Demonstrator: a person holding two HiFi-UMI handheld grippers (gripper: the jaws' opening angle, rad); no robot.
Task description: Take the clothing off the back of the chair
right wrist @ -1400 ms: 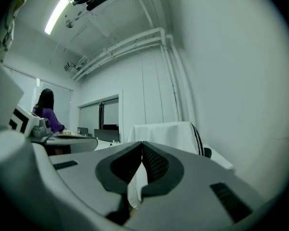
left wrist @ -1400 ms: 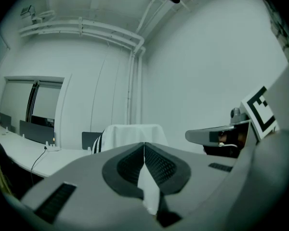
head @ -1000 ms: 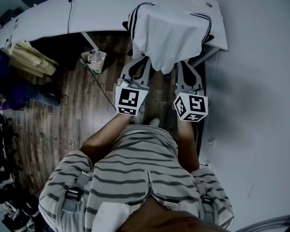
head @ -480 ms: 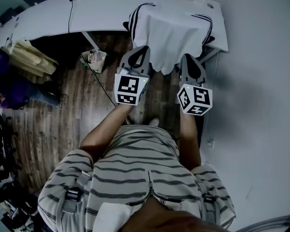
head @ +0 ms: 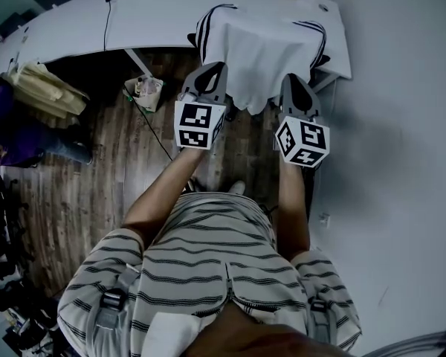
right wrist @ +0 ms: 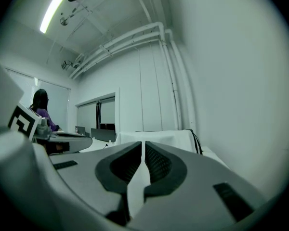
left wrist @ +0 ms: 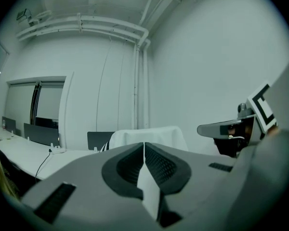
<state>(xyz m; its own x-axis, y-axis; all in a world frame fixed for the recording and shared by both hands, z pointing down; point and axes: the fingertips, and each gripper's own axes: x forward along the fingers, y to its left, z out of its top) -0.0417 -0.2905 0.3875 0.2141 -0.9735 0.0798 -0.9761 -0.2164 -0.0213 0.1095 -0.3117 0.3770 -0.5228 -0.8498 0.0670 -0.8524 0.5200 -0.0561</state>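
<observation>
spanning the top of the head view, the long white counter (head: 134, 13) and the wood floor (head: 97, 177) below it look the same as a sec ago; the change is closer in. the chair (head: 319, 59) sits tucked against the counter's right end w/ the white, dark-striped clothing (head: 260, 50) draped over its back, hem hanging toward the person. both grippers have slid fwd toward it. the left gripper (head: 215, 71) now points at the hem's left side and the right gripper (head: 293, 80) at its right side, where before they sat lower in frame, nearer the person's torso. jaws on both are pressed together w/ nothing between them, so no grab yet. my read: this is the approach, and they'd need to open before taking the fabric. the left gripper view shows the clothing (left wrist: 149, 134) ahead, past the tips and apart from them; same in the right gripper view (right wrist: 159, 137). hard to make out: the chair is almost all covered, only dark bits peek out at the sides. in the head view the tips overlap the hem, so contact can't be judged there. a small bin (head: 144, 91) stands on the floor left of the chair, contents unclear.
</observation>
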